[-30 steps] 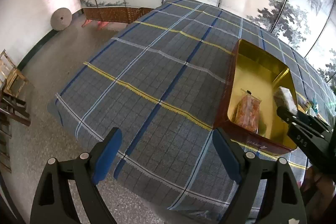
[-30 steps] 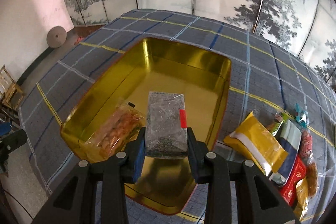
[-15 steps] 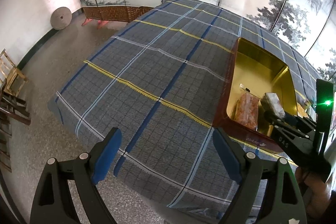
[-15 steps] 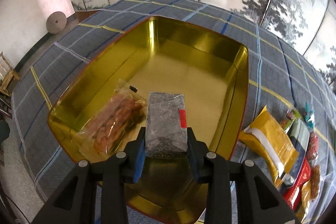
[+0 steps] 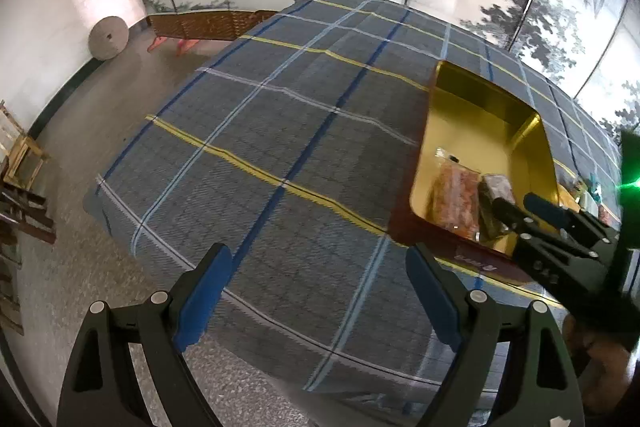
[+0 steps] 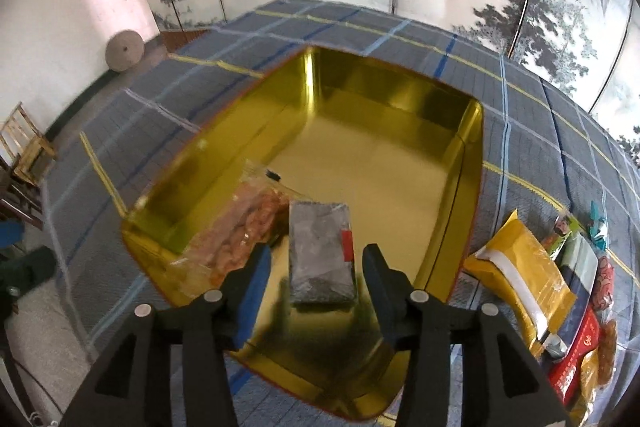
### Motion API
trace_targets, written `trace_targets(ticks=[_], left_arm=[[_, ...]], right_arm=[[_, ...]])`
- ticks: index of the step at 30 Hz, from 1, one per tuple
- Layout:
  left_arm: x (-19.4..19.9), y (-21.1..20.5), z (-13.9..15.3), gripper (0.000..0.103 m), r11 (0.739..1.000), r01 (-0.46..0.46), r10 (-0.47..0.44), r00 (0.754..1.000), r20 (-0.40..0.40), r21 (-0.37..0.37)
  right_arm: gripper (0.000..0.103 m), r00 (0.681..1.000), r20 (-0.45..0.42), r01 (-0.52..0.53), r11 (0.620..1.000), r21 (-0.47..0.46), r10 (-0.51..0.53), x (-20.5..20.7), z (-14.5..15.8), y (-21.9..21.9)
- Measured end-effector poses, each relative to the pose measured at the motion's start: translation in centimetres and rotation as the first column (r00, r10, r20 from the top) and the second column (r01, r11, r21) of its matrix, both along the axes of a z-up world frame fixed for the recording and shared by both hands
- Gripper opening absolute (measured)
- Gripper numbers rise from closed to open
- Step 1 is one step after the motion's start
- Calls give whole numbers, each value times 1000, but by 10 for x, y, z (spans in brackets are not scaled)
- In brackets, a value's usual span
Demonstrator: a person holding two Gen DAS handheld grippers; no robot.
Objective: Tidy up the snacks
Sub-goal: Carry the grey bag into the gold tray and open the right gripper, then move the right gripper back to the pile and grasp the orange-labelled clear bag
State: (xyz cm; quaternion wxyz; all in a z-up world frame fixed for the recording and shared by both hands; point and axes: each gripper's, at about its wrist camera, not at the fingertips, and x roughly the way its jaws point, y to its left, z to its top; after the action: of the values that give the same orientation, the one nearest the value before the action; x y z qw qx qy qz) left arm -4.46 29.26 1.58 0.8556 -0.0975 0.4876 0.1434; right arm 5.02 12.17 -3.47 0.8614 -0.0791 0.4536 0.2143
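Writing shows in few places and little of it can be read: pale lettering on the red outer wall of the gold tin [image 5: 478,264] is too blurred to make out, the right tool's black body carries small raised letters that cannot be read for certain, and a red packet [image 6: 579,349] among the waiting snacks bears a yellow mark that cannot be read either. The plaid-covered surface [image 5: 280,131] carries the tin, and to the tin's right lie the remaining snacks: a yellow pouch [image 6: 520,267] just beside the tin's wall, then green, white and red packets crowded together toward the edge of the right wrist view. Painted folding screens stand behind the surface, and a round stone disc [image 5: 108,37] leans against the pink wall. Inside the tin [image 6: 400,95] a clear bag of orange snacks [image 6: 240,227] rests against the left wall, and a grey packet with a red tab [image 6: 322,251] lies on the floor just beside it. The right tool [image 6: 316,267] is parted a moderate way, its blue pads on either side of the grey packet with a gap on both sides, gripping nothing. The left tool [image 5: 316,291] hangs spread wide above the surface's near edge, empty, with nothing between its pads.
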Motion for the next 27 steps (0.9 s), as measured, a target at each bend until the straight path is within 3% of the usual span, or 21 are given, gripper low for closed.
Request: trace_targets(ticks=[5, 12, 21, 27], left_arm=[[3, -18, 4, 86, 999, 37, -37, 999, 11, 4], [14, -61, 6, 86, 992, 130, -130, 992, 10, 6], [24, -124, 1, 87, 969, 245, -245, 969, -17, 18], [32, -173, 0, 87, 945, 327, -326, 944, -45, 31]], right_arm=[[49, 999, 46, -5, 998, 58, 3, -9, 24, -31], [49, 989, 78, 125, 991, 48, -129, -11, 40, -131], [49, 952, 62, 300, 954, -20, -298, -3, 26, -262], [49, 950, -8, 313, 950, -18, -313, 3, 3, -317]])
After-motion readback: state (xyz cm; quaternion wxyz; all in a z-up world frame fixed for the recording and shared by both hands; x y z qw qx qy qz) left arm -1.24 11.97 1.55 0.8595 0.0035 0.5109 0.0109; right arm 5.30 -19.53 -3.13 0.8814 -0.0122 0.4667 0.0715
